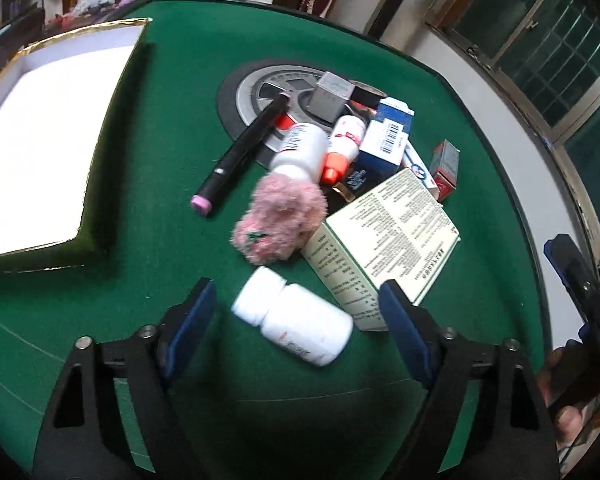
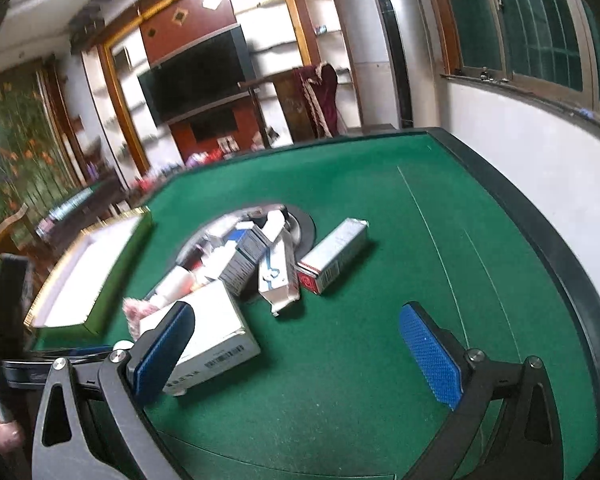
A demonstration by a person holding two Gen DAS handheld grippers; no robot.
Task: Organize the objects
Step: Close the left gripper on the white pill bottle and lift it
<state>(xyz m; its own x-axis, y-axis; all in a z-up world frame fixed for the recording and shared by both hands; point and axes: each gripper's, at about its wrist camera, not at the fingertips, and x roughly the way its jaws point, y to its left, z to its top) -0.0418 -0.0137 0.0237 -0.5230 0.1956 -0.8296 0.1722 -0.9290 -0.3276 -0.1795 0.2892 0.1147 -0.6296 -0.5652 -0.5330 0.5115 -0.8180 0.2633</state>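
My left gripper (image 1: 296, 312) is open just above the green felt table (image 1: 172, 160), its blue pads either side of a small white pill bottle (image 1: 296, 322) lying on its side. Behind it lie a pink fluffy scrunchie (image 1: 280, 218), a cream medicine box (image 1: 384, 240), a black marker with a pink end (image 1: 240, 152), a larger white bottle (image 1: 302, 148), an orange-capped tube (image 1: 342, 148) and blue-white boxes (image 1: 384, 144). My right gripper (image 2: 296, 348) is open and empty over bare felt, right of the cream box (image 2: 212, 336). A silver-red carton (image 2: 334, 256) lies beyond it.
A white-lined open box with gold rim (image 1: 44, 136) sits at the table's left; it also shows in the right wrist view (image 2: 92, 276). A round grey centre panel (image 1: 260, 96) lies under the pile. The table's dark raised edge (image 2: 540, 240) runs along the right, near a wall.
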